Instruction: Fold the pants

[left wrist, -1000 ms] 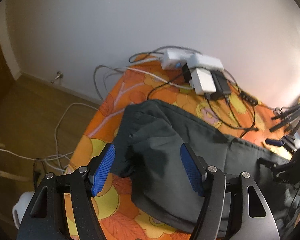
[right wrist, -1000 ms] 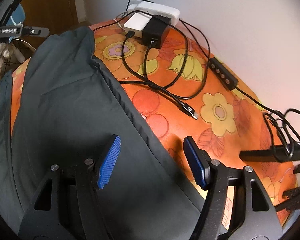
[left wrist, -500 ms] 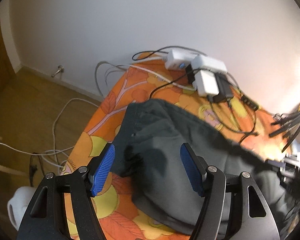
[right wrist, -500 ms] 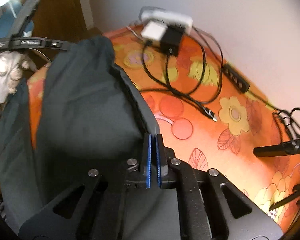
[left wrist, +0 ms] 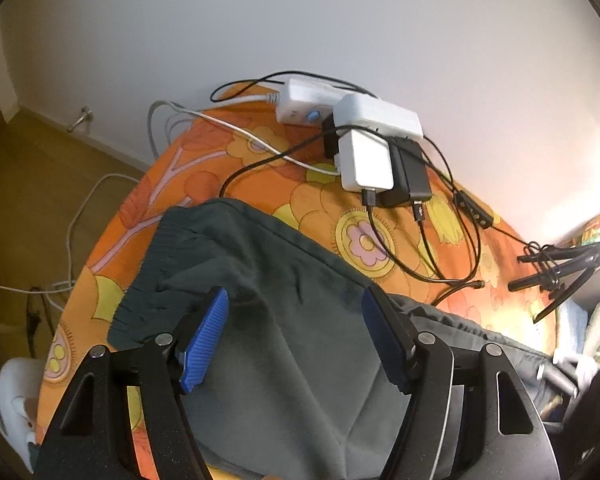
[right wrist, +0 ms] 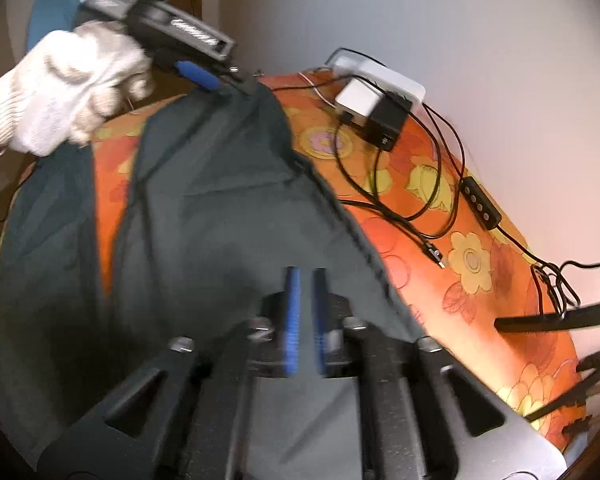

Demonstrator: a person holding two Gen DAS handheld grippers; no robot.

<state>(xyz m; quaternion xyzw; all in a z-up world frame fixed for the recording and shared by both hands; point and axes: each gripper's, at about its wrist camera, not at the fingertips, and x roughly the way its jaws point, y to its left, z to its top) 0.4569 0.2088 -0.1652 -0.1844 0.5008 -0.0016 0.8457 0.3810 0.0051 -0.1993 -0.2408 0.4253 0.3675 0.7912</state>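
Dark grey-green pants (left wrist: 284, 320) lie on an orange flowered cloth (left wrist: 204, 168); they also fill the right wrist view (right wrist: 220, 216). My left gripper (left wrist: 300, 336) is open, its blue pads spread just above the pants near the ribbed waistband end (left wrist: 148, 280). It also shows in the right wrist view (right wrist: 204, 76), held by a white-gloved hand at the far end of the pants. My right gripper (right wrist: 304, 316) is shut on a fold of the pants, with cloth between the narrow blue pads.
A white power strip with adapters (left wrist: 372, 148) and black cables (left wrist: 440, 248) lie on the cloth by the wall. A cable remote (right wrist: 480, 200) and black tripod legs (right wrist: 560, 320) lie at the right. White cords (left wrist: 72, 240) trail on the wooden floor at the left.
My right gripper has shut on the pants and lifted the fold. My left gripper has stayed open and come closer over the waistband end.
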